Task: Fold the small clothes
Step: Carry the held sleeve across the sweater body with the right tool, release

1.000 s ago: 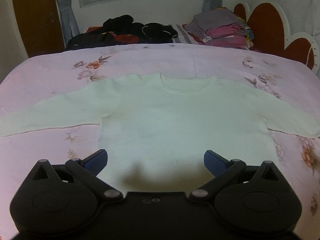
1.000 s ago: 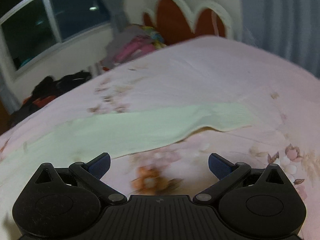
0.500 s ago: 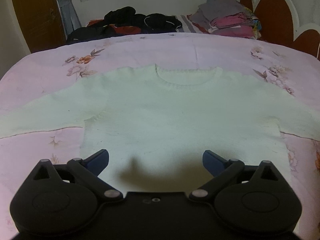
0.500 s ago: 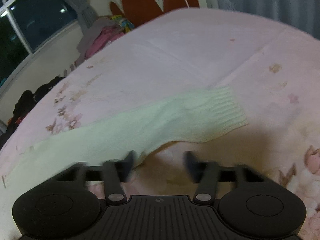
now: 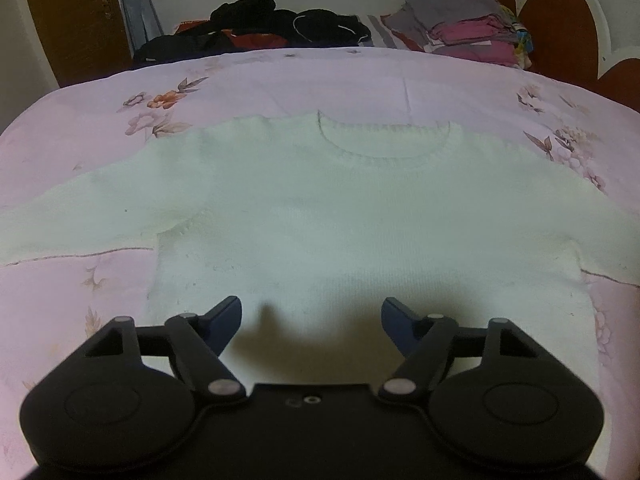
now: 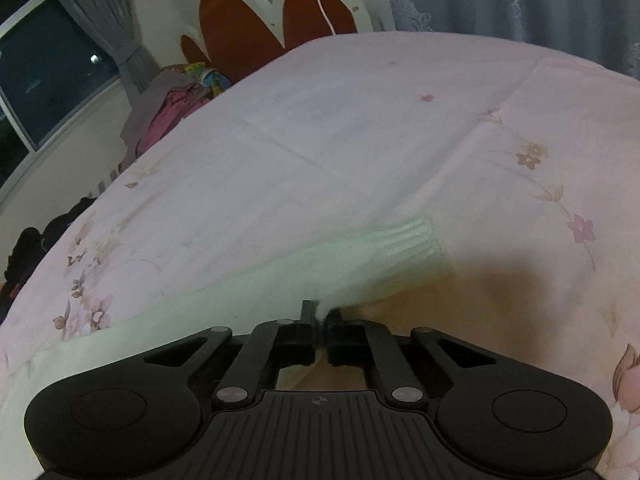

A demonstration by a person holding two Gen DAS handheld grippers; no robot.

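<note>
A pale cream knitted sweater (image 5: 340, 220) lies flat on the pink floral bedspread (image 5: 280, 80), neck away from me, both sleeves spread out to the sides. My left gripper (image 5: 311, 314) is open and empty, hovering over the sweater's lower body near the hem. In the right wrist view the sweater's right sleeve (image 6: 340, 256) runs across the bed and ends in a ribbed cuff (image 6: 408, 232). My right gripper (image 6: 319, 314) is shut on the lower edge of this sleeve, a little short of the cuff.
A stack of folded clothes (image 5: 464, 28) sits at the far right by the red headboard (image 5: 560, 28). A heap of dark clothes (image 5: 256, 28) lies at the far edge under the window. A wooden door (image 5: 72, 20) stands at the left.
My right gripper moved toward the sleeve cuff and closed from wide open onto the sleeve's edge. My left gripper moved in closer over the sweater's body and stays open.
</note>
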